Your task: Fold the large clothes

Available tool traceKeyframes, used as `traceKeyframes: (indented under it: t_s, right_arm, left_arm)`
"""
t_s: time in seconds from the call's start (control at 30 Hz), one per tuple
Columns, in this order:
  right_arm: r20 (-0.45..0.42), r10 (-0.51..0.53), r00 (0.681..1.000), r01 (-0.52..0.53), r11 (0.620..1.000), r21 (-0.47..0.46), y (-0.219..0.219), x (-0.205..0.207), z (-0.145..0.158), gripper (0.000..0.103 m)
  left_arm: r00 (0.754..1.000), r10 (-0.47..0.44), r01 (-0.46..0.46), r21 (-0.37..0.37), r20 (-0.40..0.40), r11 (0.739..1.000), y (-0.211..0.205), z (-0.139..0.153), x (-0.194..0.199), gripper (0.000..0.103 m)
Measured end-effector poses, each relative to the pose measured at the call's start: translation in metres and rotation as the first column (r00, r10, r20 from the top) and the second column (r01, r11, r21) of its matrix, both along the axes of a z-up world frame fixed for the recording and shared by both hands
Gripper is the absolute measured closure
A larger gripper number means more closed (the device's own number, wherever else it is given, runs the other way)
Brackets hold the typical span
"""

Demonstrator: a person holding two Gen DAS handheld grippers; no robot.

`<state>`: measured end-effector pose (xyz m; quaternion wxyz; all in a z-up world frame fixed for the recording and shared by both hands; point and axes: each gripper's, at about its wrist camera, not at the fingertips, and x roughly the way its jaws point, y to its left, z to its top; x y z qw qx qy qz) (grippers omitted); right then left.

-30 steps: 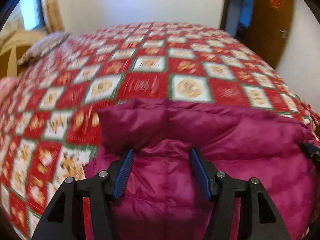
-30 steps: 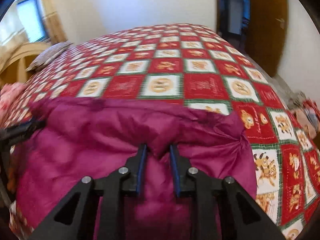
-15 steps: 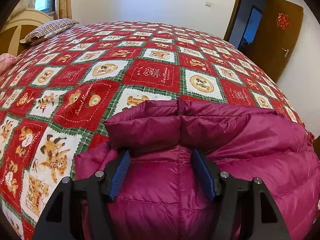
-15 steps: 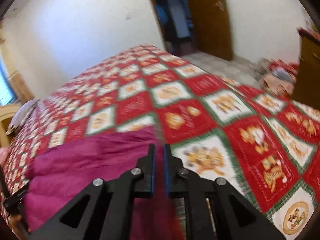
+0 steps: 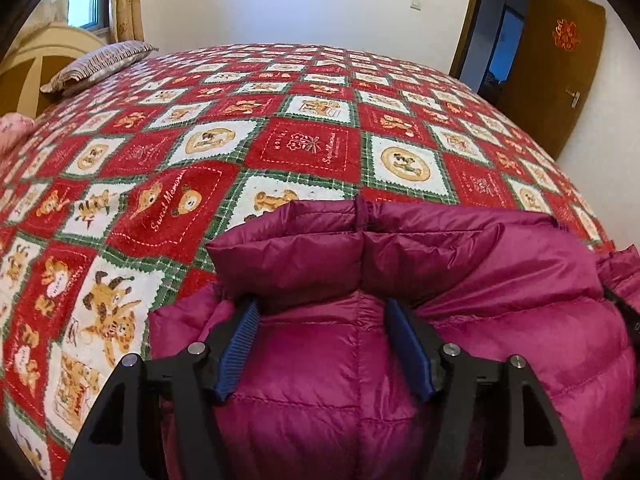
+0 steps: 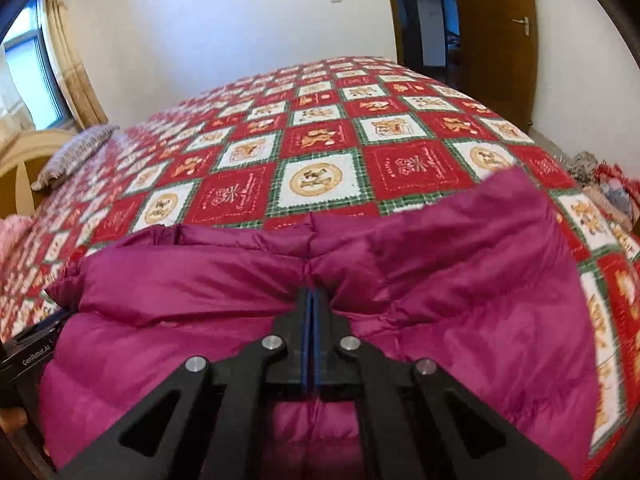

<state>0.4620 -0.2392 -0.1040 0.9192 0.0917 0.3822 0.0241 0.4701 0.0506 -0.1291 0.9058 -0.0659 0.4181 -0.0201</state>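
Swung away over the red patchwork bedspread (image 6: 320,148) half a second ago, the right gripper (image 6: 311,300) has been brought back and its jaws have just been closed, apparently pinching a fold of the magenta quilted down jacket (image 6: 460,280). That jacket lies partly folded at the bed's near edge. The left gripper (image 5: 320,320) has been opened slightly wider, its pads (image 5: 240,344) apart, astride the padding and gripping nothing. A further fold is probably next.

Bed (image 5: 320,152) under red checked quilt, magenta puffer jacket (image 5: 400,360) on near edge, striped pillow (image 5: 100,60) far left
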Motion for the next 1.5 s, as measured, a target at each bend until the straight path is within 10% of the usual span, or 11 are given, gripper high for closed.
traceKeyframes:
  t_s: [0.4, 0.63, 1.0, 1.3, 1.5]
  right_arm:
    - [-0.009, -0.009, 1.000, 0.009, 1.000, 0.021, -0.006, 0.002, -0.003, 0.103]
    - [-0.015, -0.191, 0.982, 0.187, 0.974, -0.132, -0.052, -0.022, 0.011, 0.103]
    - [-0.039, -0.169, 0.985, 0.172, 0.983, 0.064, -0.086, -0.022, -0.011, 0.103]
    - [-0.102, -0.170, 0.980, 0.157, 0.979, -0.127, -0.062, -0.016, 0.003, 0.103]
    - [0.071, -0.097, 0.993, 0.108, 0.981, -0.163, -0.022, -0.088, 0.049, 0.101]
  left_arm:
    - [1.000, 0.014, -0.015, 0.062, 0.004, 0.998, -0.009, -0.002, 0.002, 0.035]
    - [1.000, 0.015, -0.015, 0.077, 0.005, 0.997, -0.009, -0.002, 0.002, 0.035]
    - [1.000, 0.015, -0.016, 0.087, 0.004, 0.996, -0.010, -0.002, 0.002, 0.035]
    - [0.998, -0.027, 0.034, 0.133, -0.051, 0.991, -0.013, 0.002, 0.003, 0.035]
    - [0.999, -0.041, 0.043, 0.112, -0.020, 0.993, 0.006, 0.033, -0.044, 0.035]
